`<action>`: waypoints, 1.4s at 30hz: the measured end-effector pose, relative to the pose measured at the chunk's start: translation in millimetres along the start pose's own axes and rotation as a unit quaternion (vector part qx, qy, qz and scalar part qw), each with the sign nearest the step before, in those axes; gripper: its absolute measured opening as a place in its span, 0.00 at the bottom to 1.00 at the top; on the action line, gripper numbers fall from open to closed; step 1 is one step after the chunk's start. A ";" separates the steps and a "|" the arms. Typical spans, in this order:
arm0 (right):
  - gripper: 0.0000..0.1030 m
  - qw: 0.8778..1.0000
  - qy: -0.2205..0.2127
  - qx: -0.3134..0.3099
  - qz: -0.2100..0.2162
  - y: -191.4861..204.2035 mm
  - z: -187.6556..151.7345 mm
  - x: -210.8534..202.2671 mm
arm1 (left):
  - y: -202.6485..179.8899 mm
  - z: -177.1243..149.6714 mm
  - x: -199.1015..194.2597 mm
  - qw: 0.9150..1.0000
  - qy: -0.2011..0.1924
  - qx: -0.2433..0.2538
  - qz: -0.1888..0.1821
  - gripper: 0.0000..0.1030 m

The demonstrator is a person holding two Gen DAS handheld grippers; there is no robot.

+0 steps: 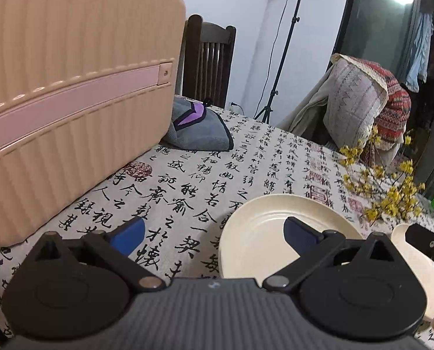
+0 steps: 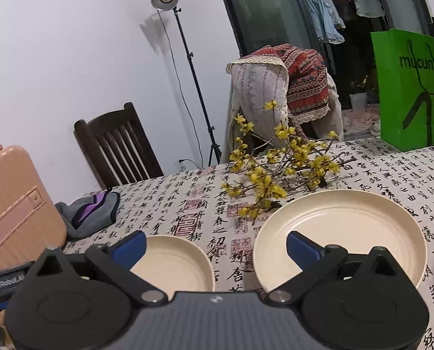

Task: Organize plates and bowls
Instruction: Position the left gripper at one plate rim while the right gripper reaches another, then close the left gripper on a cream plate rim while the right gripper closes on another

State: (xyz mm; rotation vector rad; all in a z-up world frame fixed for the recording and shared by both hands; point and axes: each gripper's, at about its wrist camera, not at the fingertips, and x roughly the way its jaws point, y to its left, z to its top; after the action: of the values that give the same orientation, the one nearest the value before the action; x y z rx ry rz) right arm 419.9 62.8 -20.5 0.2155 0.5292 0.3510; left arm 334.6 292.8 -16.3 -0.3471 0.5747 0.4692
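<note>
Two cream dishes are set on the counter [image 2: 392, 169], which is covered by a cloth printed with black calligraphy. The larger plate [image 2: 348, 218] is seen in the right wrist view ahead and to the right, just in front of a spray of yellow blossom branches [image 2: 278, 166] that lies near its far rim. The smaller plate [image 2: 176, 259] lies to its left, apart from it, with printed cloth between them. In the left wrist view the smaller plate [image 1: 263, 233] appears ahead and right of centre.

Both dishes are matte, shallow and round, with a raised rim and faint concentric rings in the well. They are judged to be stiff and fairly light, perhaps of a moulded material, and possibly breakable if dropped; the surface looks smooth enough to slip. A hold is best taken at the rim, one finger over and one under the edge, since the flat well offers nothing to pinch.

The left hand-held gripper [image 1: 214, 233] is held spread, with nothing between its blue pads. The right hand-held gripper [image 2: 215, 248] is likewise spread and empty, poised over the gap between the two plates.

Further out, a pink ribbed suitcase [image 1: 71, 87] stands at the left and a grey cloth [image 1: 199, 128] beside it.
</note>
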 end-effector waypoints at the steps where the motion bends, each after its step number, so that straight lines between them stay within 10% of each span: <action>1: 0.95 1.000 0.002 -0.004 0.001 1.9 -0.4 0.3 | -0.7 -0.7 0.7 1.000 0.001 0.002 0.001 1.00; 18: 0.48 0.997 0.064 -0.037 0.004 14.5 -16.7 18.3 | -6.5 -8.4 10.2 1.000 0.020 0.012 0.002 0.92; 42: 0.31 0.994 0.092 -0.051 -0.010 12.0 -35.1 39.5 | -15.4 -18.0 21.8 0.999 0.045 0.019 -0.018 0.62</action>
State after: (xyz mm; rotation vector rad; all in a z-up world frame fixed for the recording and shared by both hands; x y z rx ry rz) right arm 430.0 92.7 -64.6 0.0792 0.6925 0.3799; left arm 350.9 279.1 -40.5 -0.3437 0.6625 0.4095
